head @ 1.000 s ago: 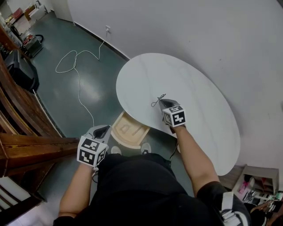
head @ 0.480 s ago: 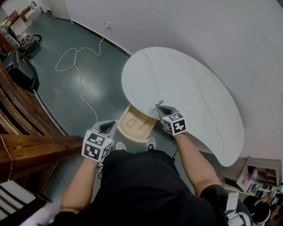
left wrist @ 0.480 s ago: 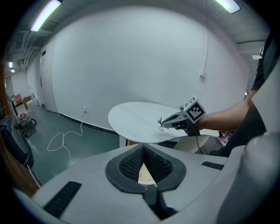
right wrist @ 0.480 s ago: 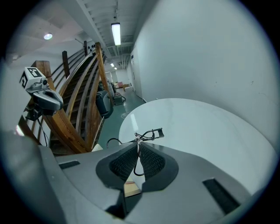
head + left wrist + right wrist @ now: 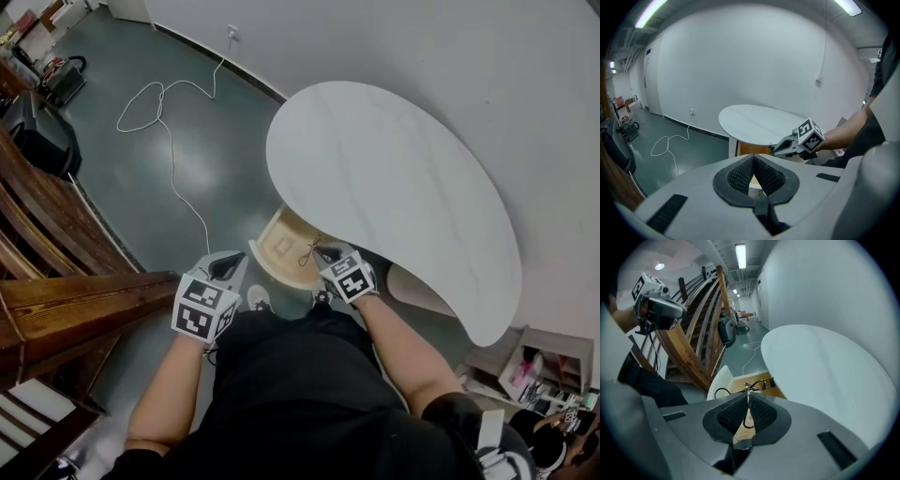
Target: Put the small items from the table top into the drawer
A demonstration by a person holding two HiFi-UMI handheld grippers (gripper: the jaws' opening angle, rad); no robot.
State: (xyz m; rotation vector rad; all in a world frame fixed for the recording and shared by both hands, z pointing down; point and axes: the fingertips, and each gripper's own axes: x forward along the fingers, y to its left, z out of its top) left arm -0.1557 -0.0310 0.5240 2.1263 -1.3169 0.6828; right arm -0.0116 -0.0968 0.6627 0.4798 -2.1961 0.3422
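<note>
The right gripper's (image 5: 748, 400) jaws are clenched on a thin black eyelash curler (image 5: 755, 385), pinching it near its loop handles so that its curved head sticks out past the tips. The curler hangs over the open wooden drawer (image 5: 277, 246), clear of the white oval desk (image 5: 403, 178), under whose near edge the drawer juts out. The left gripper's (image 5: 753, 160) jaws are closed together with nothing between them, held apart to the drawer's left.

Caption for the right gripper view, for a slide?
An eyelash curler, gripped by the right tool, poised above the open drawer.
</note>
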